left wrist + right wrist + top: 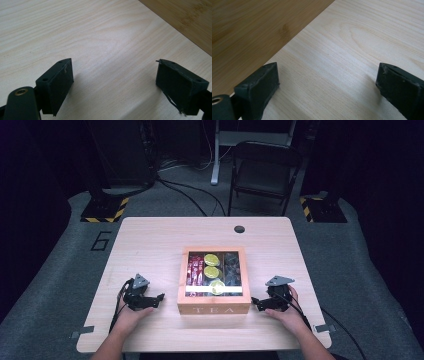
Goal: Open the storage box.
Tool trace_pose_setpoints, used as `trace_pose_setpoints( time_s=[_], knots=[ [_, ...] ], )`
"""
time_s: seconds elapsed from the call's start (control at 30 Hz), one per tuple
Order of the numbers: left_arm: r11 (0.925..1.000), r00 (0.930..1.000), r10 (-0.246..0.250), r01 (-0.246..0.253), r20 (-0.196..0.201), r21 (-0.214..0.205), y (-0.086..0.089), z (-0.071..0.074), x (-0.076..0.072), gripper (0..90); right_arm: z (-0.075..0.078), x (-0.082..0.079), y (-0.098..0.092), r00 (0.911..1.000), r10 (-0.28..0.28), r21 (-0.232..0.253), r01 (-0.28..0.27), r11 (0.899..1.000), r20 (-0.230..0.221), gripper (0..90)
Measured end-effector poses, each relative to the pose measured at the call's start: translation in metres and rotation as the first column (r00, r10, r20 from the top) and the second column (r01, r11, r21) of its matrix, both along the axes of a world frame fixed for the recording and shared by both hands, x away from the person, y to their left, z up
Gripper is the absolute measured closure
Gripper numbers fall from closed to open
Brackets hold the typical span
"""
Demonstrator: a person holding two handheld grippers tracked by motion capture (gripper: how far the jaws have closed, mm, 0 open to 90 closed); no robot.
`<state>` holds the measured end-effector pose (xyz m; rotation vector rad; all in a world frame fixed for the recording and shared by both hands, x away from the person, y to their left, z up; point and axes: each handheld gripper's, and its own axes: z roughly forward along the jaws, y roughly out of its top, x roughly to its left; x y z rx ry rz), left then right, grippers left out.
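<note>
A wooden tea box [214,309] marked TEA stands in the middle of the light wood table [150,240]. Through its clear lid I see red packets, yellow-green round packets and dark ones in three compartments. My left gripper [159,301] rests on the table left of the box, open, nothing between its jaws. My right gripper [256,303] rests right of the box, open and empty too. In the left gripper view the gripper [115,85] points at bare tabletop, the box's side [185,20] at upper right. In the right gripper view the gripper [327,87] has the box's wall [249,32] at upper left.
A dark round hole [239,229] sits near the table's far edge. Behind the table stand a black folding chair [262,170], a stand's leg and floor cables. Bare tabletop lies on both sides of the box.
</note>
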<state>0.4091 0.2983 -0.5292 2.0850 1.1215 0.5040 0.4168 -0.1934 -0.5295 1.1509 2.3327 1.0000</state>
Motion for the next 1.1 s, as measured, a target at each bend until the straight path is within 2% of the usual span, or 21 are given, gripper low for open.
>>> trace_pose_setpoints(
  time_s=[0.5,0.7,0.8,0.97,1.1],
  knots=[
    [0.9996,0.9997,0.026,-0.026,0.003,-0.008,-0.0033,-0.0005,-0.0007,14.6,0.0003,-0.001,-0.0002,1.0,-0.002,0.0,0.002,1.0,-0.005,4.8],
    [0.9995,0.9995,0.032,-0.032,0.002,-0.006,-0.0042,-0.0001,-0.0014,14.9,0.0012,-0.0026,-0.0004,0.9999,-0.014,0.011,0.014,1.0,-0.005,9.5],
    [0.9996,0.9996,0.029,-0.029,-0.001,-0.003,-0.0045,0.0004,-0.0023,15.4,0.004,-0.0031,-0.0003,0.9998,-0.003,-0.007,0.003,1.0,-0.017,14.9],
    [0.9995,0.9995,0.031,-0.031,-0.007,0.0,-0.0055,0.0012,-0.0032,15.9,0.0062,-0.0043,0.001,0.9994,0.0,-0.01,0.0,1.0,-0.034,18.3],
    [0.9997,0.9995,0.024,-0.024,-0.021,0.009,-0.0048,0.0033,-0.0025,19.2,0.009,-0.0037,-0.0018,0.9993,0.001,-0.011,-0.002,1.0,-0.037,25.8]
  ],
)
